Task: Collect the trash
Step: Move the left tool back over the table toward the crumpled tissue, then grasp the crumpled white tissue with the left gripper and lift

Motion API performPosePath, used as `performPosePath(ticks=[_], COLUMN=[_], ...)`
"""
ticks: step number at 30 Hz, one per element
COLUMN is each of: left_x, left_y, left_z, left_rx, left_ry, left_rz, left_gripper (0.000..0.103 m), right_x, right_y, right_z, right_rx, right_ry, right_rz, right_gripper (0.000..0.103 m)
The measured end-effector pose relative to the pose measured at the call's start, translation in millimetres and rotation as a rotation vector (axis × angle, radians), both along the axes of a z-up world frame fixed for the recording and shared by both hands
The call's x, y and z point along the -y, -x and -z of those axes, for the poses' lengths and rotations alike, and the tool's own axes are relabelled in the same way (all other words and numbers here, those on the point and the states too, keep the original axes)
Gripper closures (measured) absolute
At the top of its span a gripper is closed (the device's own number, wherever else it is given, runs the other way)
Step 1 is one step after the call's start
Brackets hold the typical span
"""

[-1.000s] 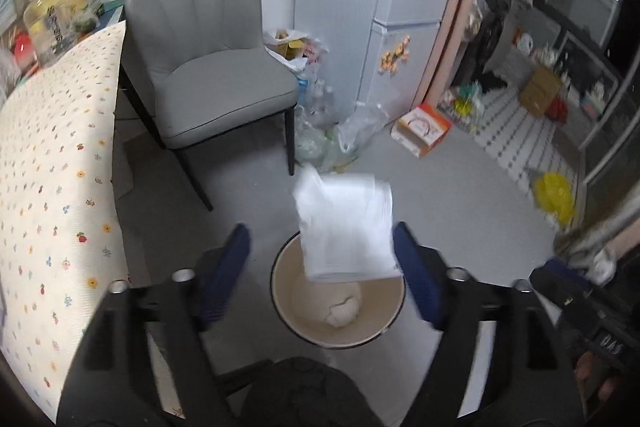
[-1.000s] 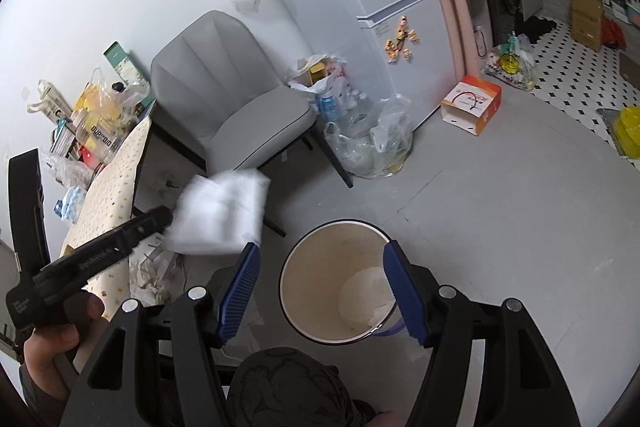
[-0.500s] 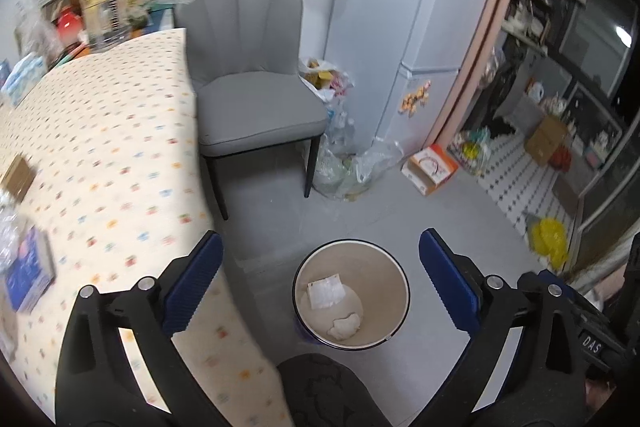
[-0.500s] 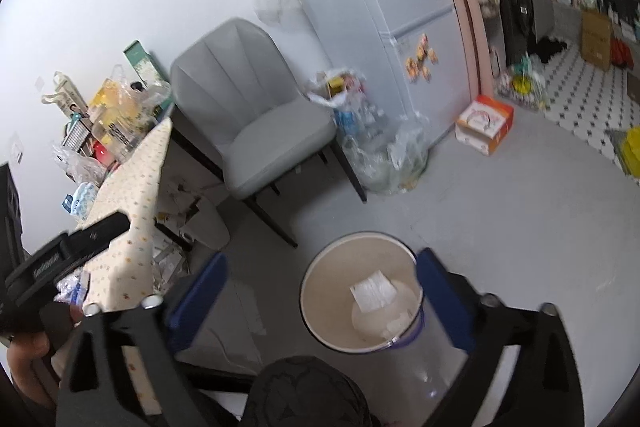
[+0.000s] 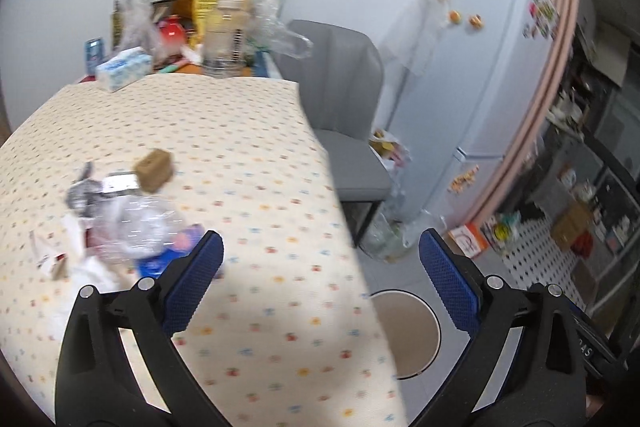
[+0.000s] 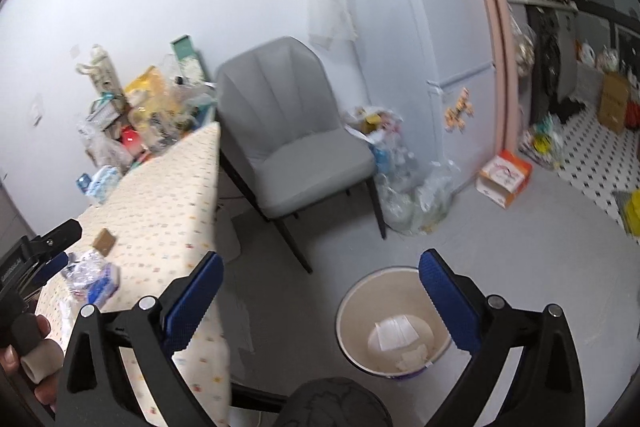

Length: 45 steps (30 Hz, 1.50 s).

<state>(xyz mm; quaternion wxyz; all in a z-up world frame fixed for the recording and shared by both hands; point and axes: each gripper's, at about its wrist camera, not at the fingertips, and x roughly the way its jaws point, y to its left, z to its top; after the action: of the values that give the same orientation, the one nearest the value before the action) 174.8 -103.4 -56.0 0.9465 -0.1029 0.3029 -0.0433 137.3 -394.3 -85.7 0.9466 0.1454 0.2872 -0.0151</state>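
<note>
Bright, motion-blurred, fisheye-warped edges

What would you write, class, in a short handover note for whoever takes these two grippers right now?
Left gripper: open, empty, jaws just opened, over the table.
Right gripper: open, empty, jaws just opened, above the floor by the bin.
Done: white paper lies in the bin.
Left: the litter pile on the table, with a crumpled clear wrapper, a blue packet and a brown box.
</note>
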Motion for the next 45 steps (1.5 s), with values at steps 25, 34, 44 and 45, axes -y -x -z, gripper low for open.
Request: performPosePath(ticks=[25,34,44,45], left_x=[-120,-155,-183,-184], left_y=[81,93,87,86], left_z=[-8,7,26,29], left_rx=[0.147,0.133,0.043,0.029], left_ry=[0.022,0.058,0.091,0.094], left_rz=[-0.102,-0.146,-0.124,-0.123], left_gripper=[0.006,0.006,0.006,0.006], right_x=[-138,-164,-186,-187], right_y=[21,22,19,19], right_z=[-34,-30,-18,-16], right_rx=[0.096,0.121,0.091,0.086], right_ry=[0.062,0.081,0.088,0.084], right_rz=[-0.340,-0.370,-0.443,-0.450], right_gripper=[0.007,0.007,0.007,0.007])
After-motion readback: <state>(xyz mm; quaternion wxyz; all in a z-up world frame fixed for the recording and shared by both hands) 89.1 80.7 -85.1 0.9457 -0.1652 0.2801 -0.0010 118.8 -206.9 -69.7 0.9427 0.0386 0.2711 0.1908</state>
